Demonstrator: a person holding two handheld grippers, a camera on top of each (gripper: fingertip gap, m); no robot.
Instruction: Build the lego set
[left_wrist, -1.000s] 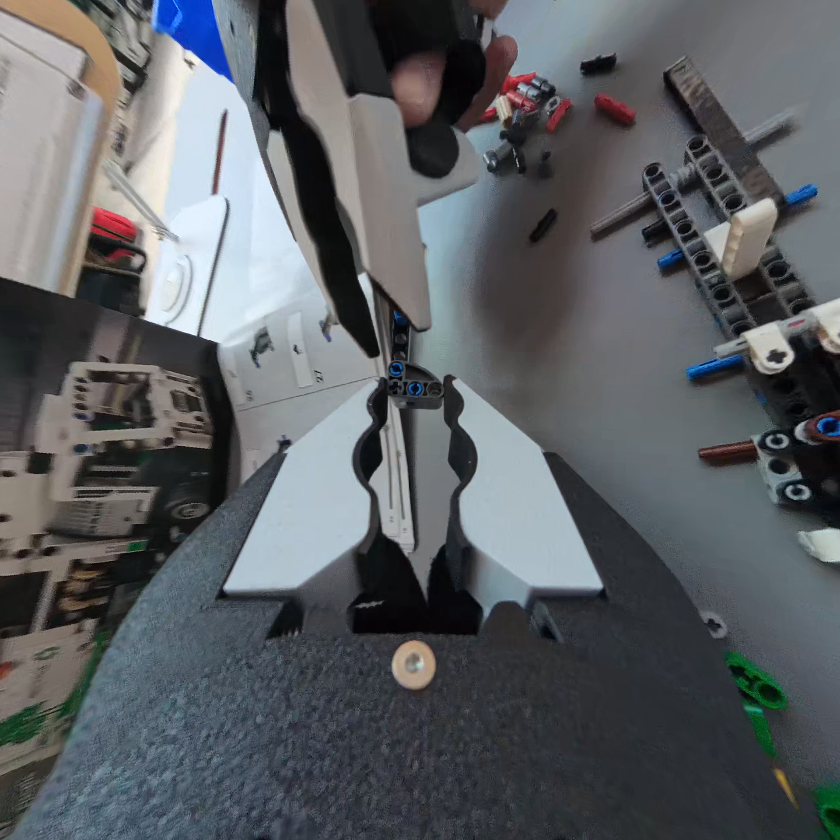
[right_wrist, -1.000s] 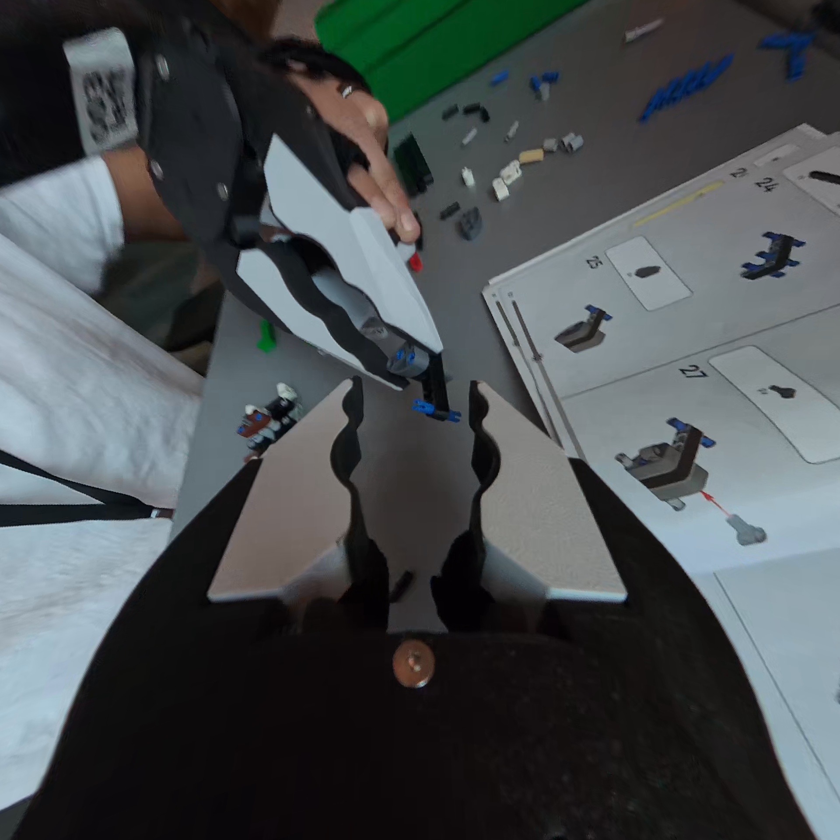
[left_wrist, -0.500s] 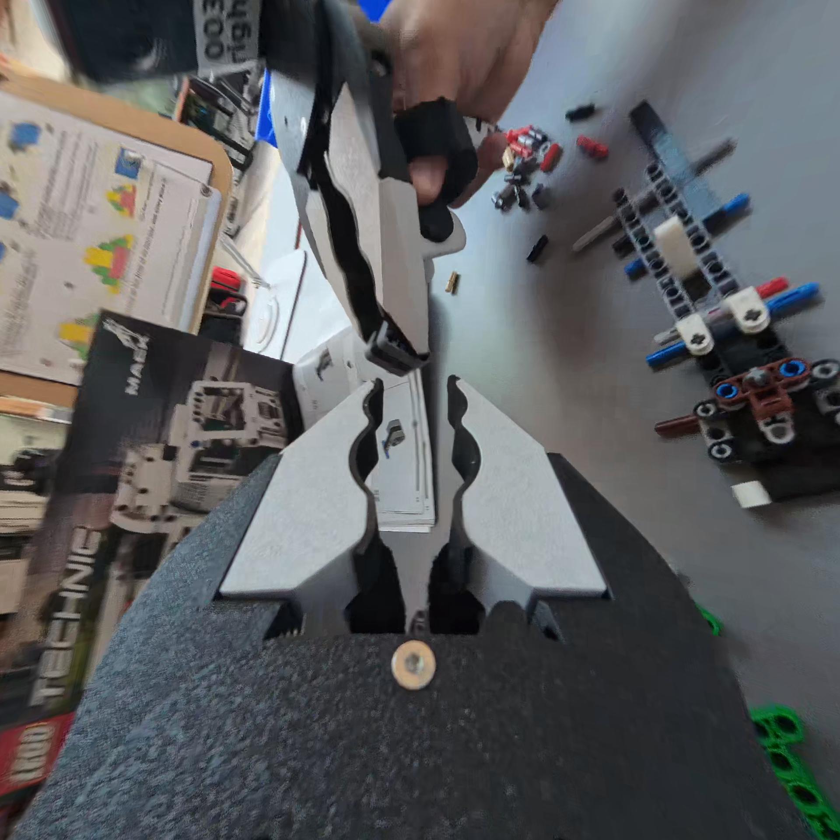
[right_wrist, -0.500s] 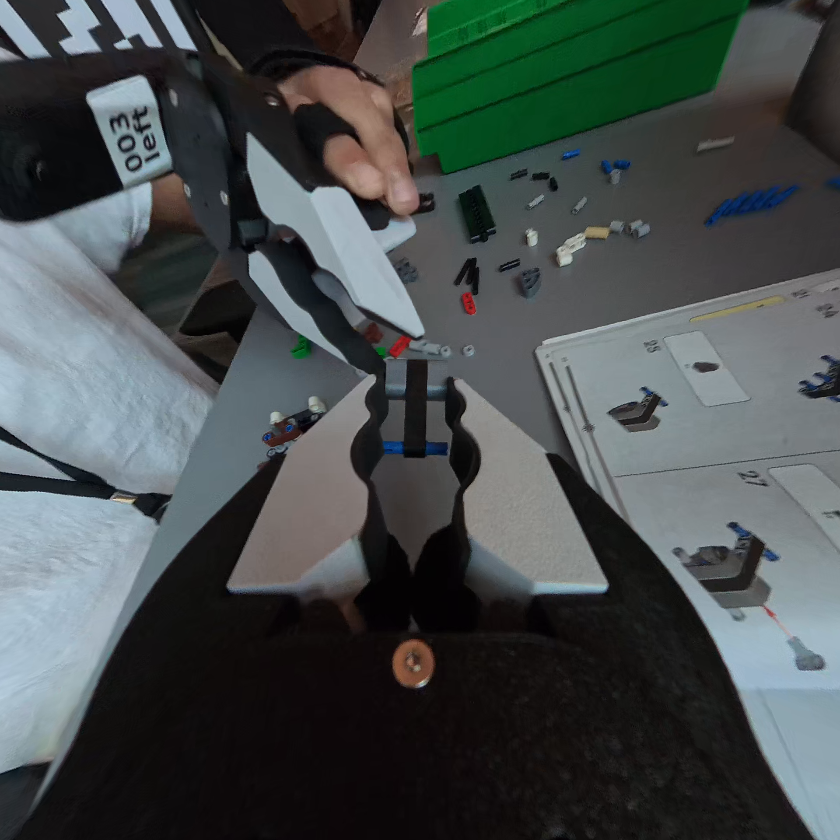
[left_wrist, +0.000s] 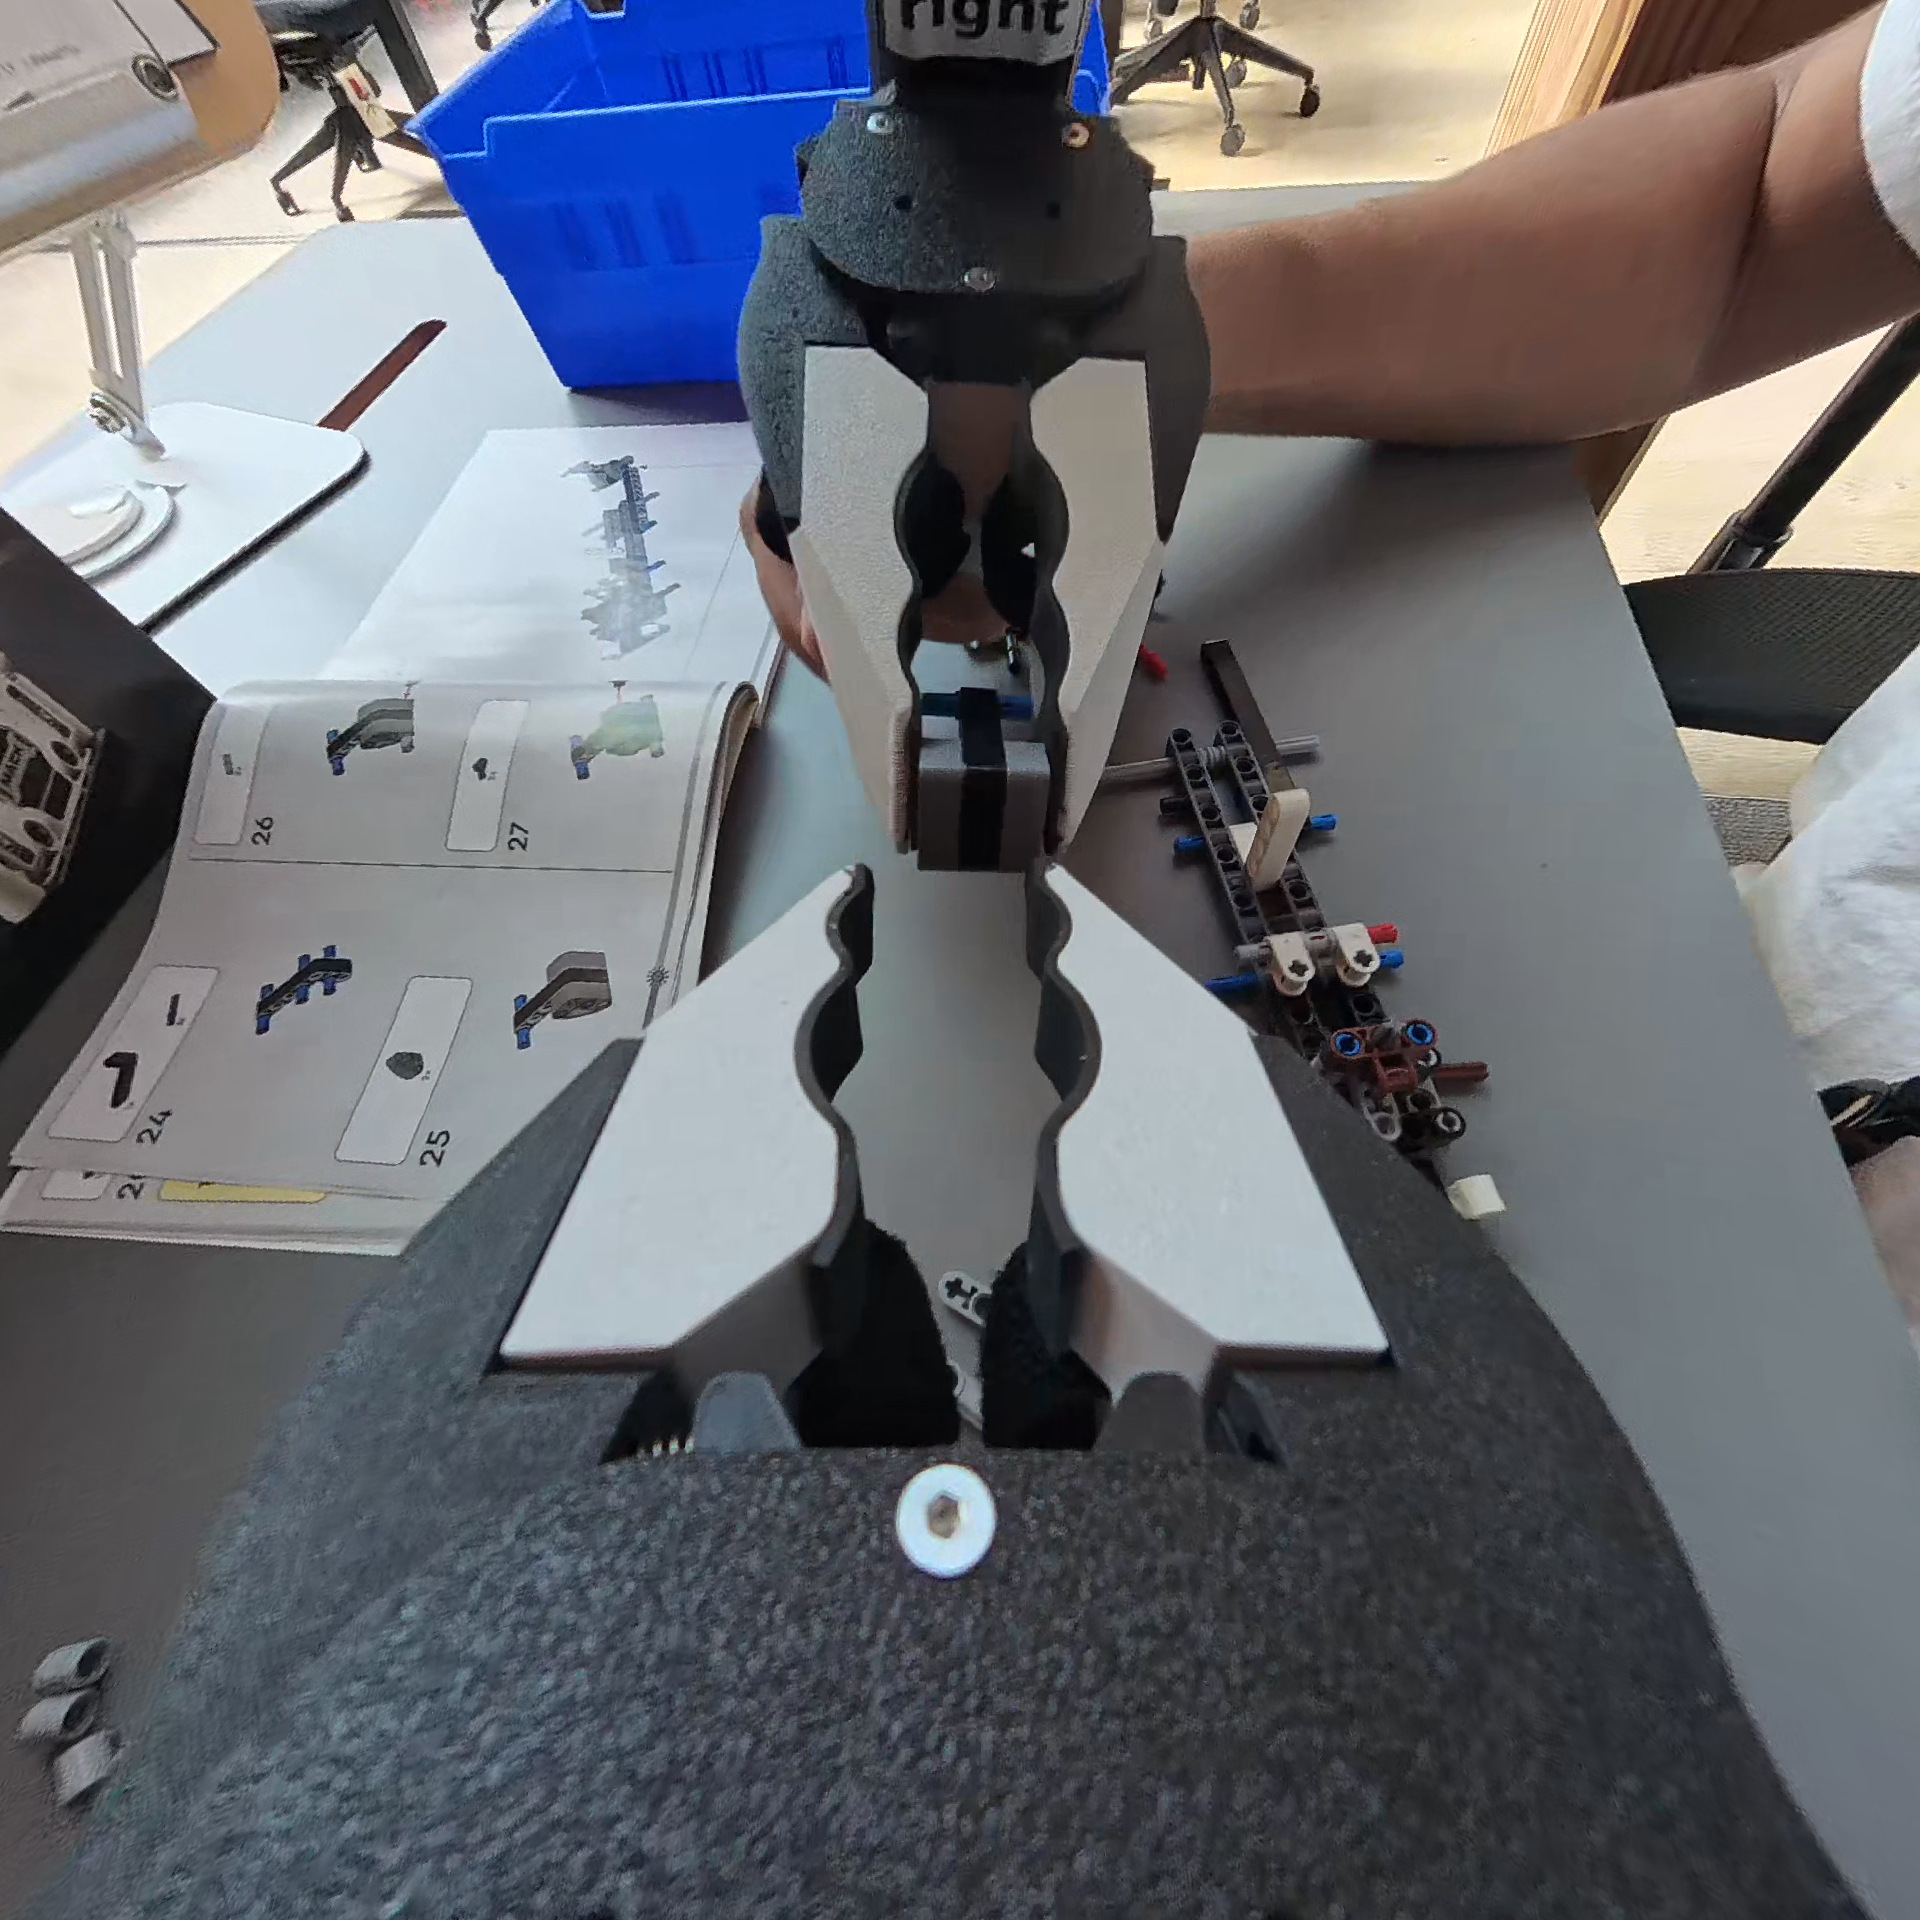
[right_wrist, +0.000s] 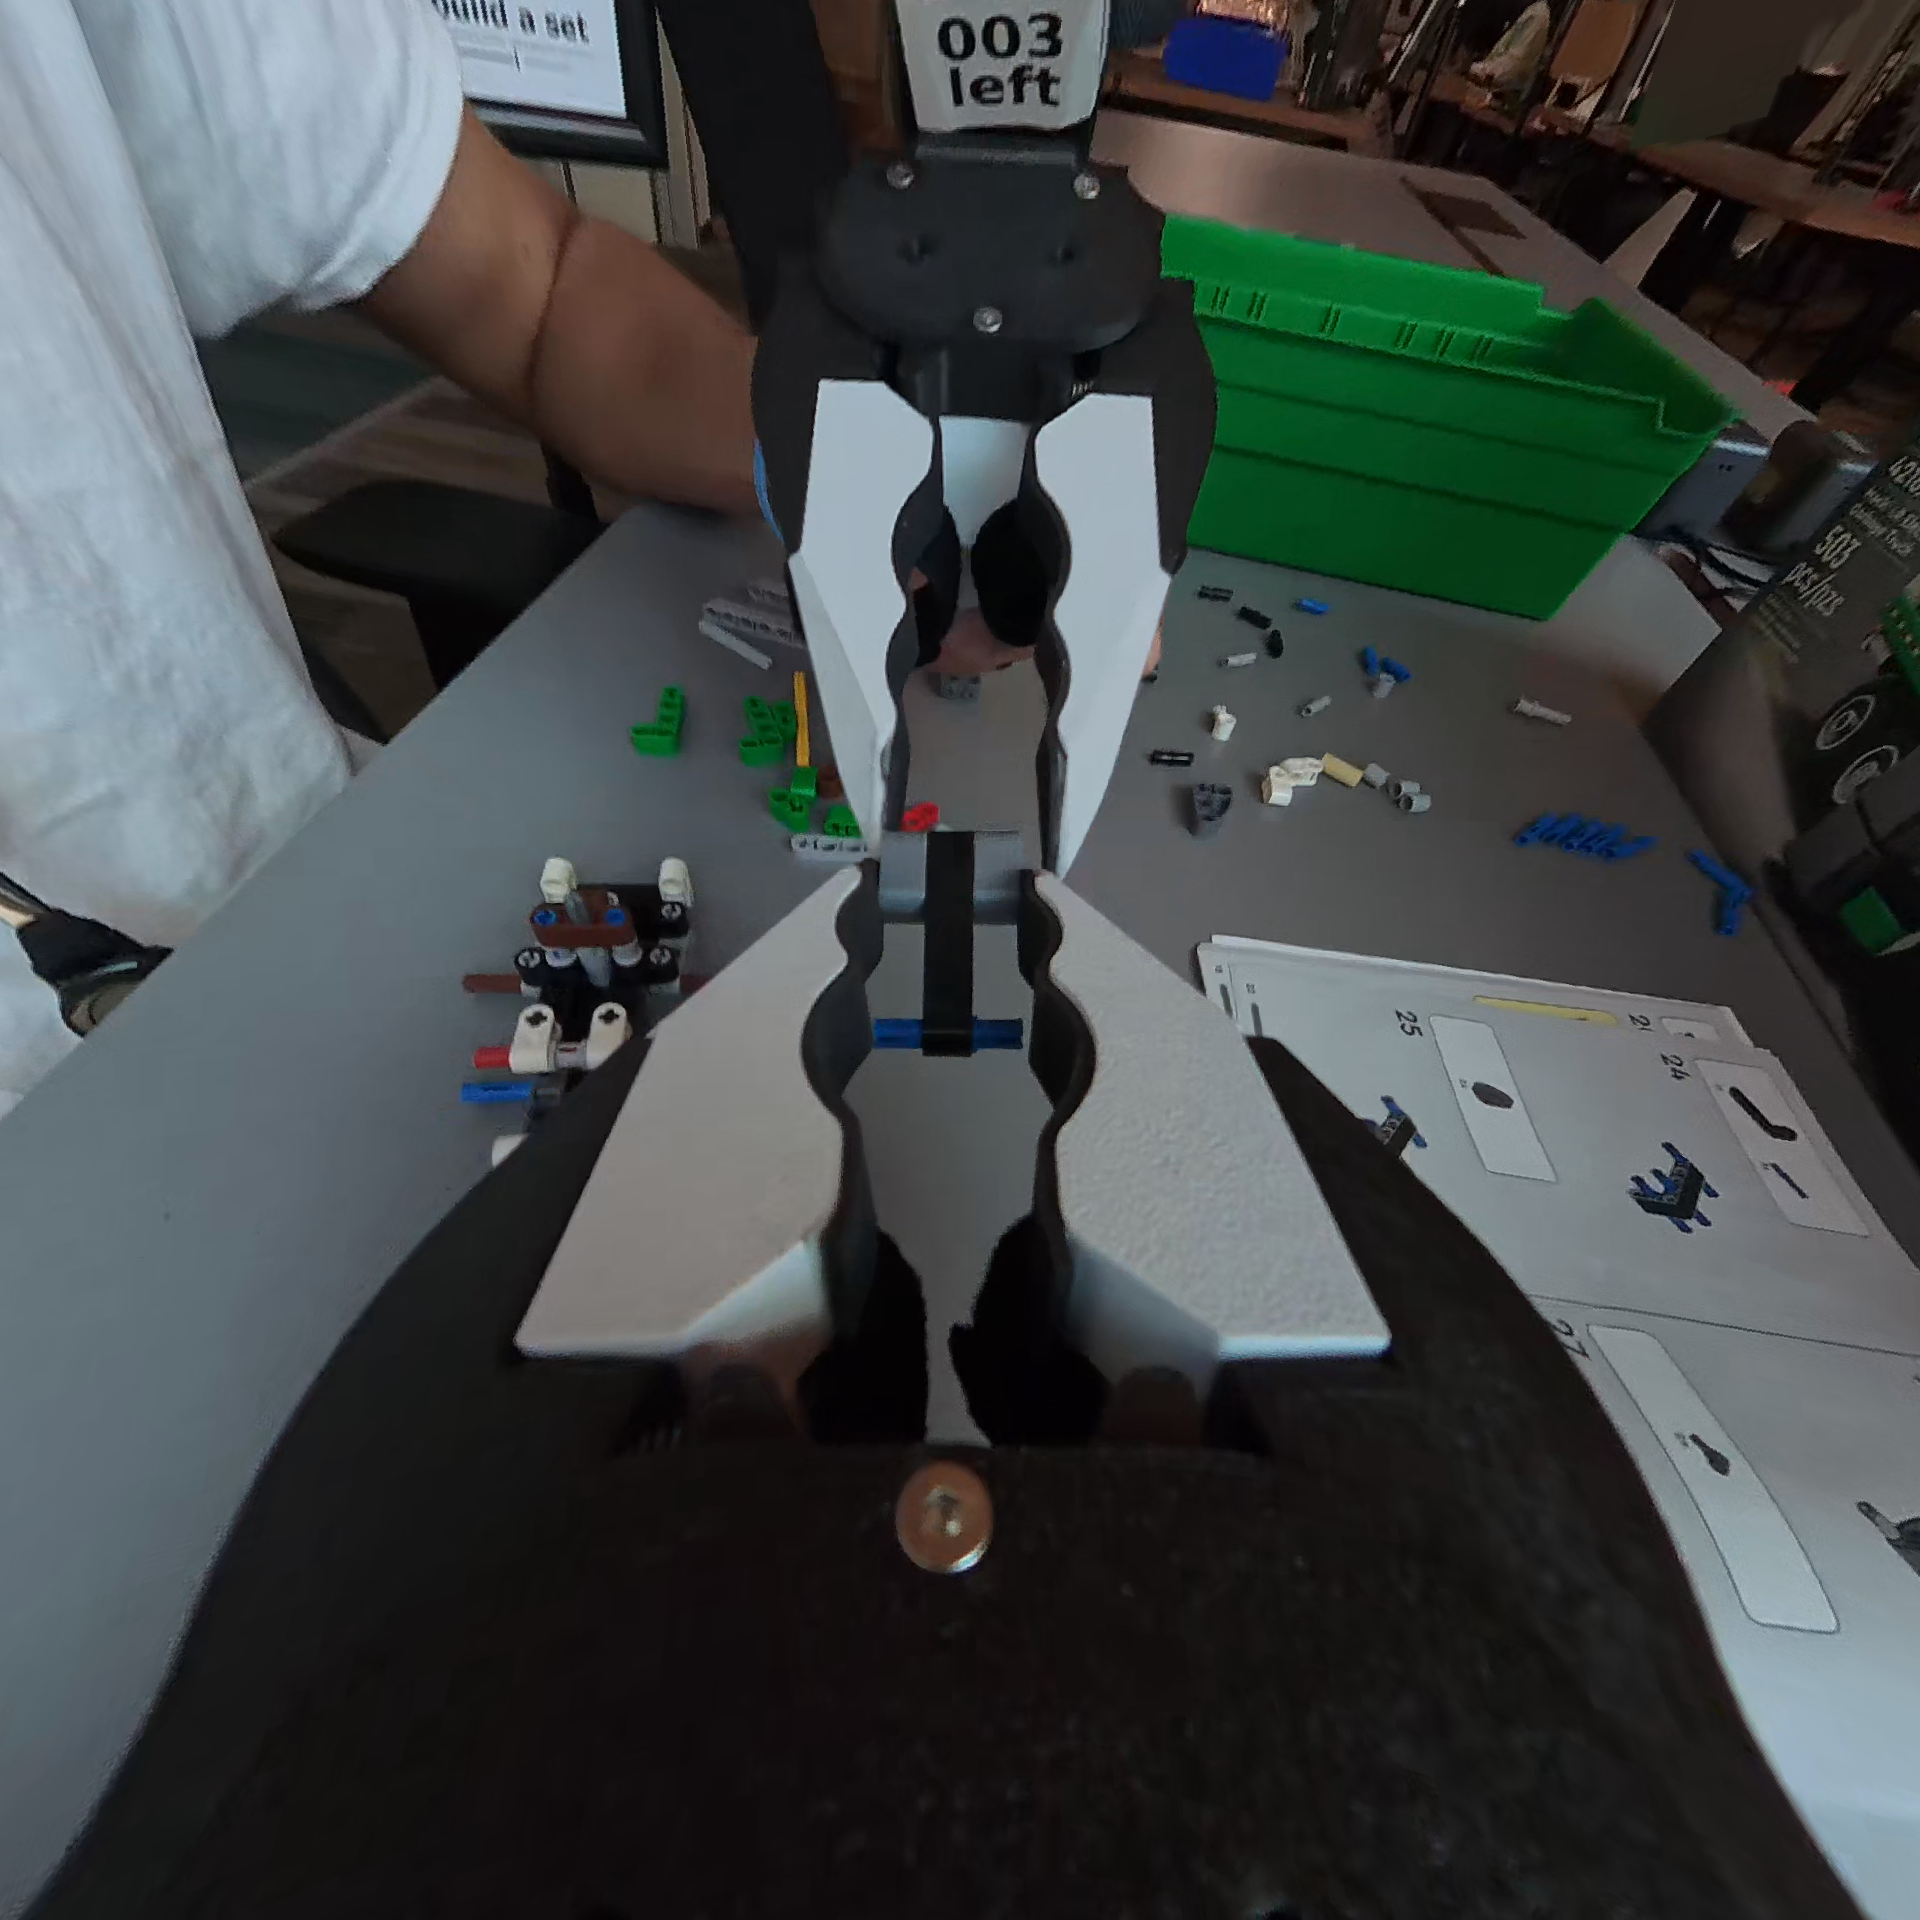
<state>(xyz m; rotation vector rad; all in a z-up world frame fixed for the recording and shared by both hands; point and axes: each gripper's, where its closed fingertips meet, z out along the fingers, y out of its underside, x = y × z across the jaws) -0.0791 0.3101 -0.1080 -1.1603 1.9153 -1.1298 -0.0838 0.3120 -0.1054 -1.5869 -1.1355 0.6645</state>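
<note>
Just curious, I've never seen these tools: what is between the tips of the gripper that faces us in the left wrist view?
A small grey-and-black brick assembly, clamped in the right gripper.

Bright daylight, wide-angle edge warp, slight blur

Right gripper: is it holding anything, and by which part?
Yes: the right gripper holds a small grey-and-black brick assembly by its grey block's two sides.

- both tools: grainy matt black body, smooth matt pale fingers (left_wrist: 717, 1132), shiny metal screw (left_wrist: 944, 1522)
- desk (left_wrist: 1621, 1351): smooth matt grey
- instruction booklet (left_wrist: 416, 935): paper with a slight sheen
- blue bin (left_wrist: 644, 208) and green bin (right_wrist: 1434, 436): glossy-ish plastic
- grey-and-black brick piece (left_wrist: 977, 800): smooth plastic
</note>
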